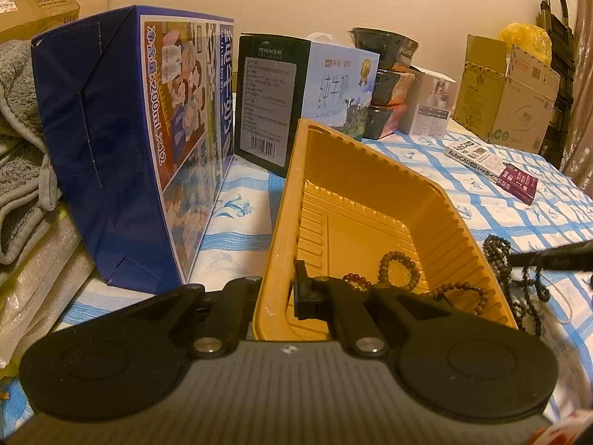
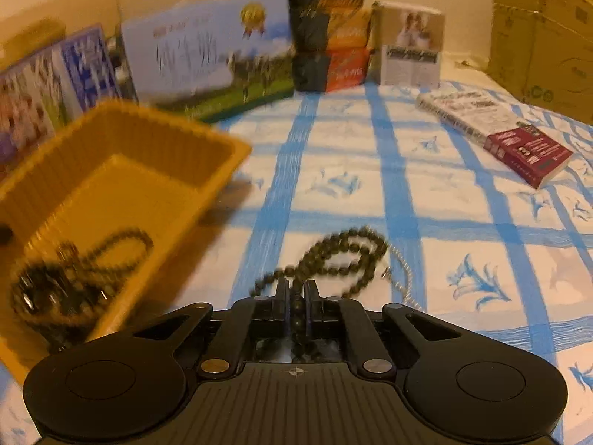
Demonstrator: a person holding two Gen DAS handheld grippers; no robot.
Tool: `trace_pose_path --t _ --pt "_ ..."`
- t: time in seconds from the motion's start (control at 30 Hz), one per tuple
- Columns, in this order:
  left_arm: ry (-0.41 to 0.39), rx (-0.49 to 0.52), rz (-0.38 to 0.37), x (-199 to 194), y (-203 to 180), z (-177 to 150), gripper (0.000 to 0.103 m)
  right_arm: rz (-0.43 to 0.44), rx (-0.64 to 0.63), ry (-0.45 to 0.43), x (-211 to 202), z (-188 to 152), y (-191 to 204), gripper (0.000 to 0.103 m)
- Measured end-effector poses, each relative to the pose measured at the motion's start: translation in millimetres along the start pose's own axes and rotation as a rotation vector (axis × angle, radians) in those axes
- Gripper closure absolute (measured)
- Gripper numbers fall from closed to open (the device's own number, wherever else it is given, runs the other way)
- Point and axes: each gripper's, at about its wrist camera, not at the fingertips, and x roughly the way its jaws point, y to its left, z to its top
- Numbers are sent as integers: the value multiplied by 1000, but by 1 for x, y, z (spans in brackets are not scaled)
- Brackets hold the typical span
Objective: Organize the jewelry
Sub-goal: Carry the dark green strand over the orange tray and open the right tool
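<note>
A yellow ribbed tray (image 1: 370,170) stands on the blue-checked cloth, and my left gripper (image 1: 276,293) is shut on its near wall. Inside the tray lie a brown bead bracelet (image 1: 398,270), a strand of red beads (image 1: 357,280) and a longer brown strand. The right wrist view, which is blurred, shows the tray (image 2: 122,137) at the left. My right gripper (image 2: 296,293) is shut on a dark bead necklace (image 2: 344,248) whose loops trail on the cloth ahead. That necklace (image 1: 498,256) lies just outside the tray's right wall. A thin pale chain (image 2: 402,270) lies beside it.
A blue milk carton (image 1: 129,148) and a dark milk box (image 1: 307,104) stand behind the tray, with stacked bowls (image 1: 389,81) and a cardboard box (image 1: 507,92) further back. A book (image 2: 456,111) and a maroon pack (image 2: 526,155) lie at the right. Grey towels (image 1: 18,129) are piled at the left.
</note>
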Motion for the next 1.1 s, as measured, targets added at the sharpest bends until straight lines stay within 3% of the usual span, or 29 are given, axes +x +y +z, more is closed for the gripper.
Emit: trace_pose_path --t 0.47,0.73,1.1 --pt "-22 -2 -10 -5 -4 2 98 6 77 -268 -134 61 -19 96" --pt "-25 -1 -10 -6 -4 2 98 -12 7 -350 -192 103 -7 96" --pt "-29 -2 -11 -7 -5 3 98 2 -71 -414 -241 143 14 96"
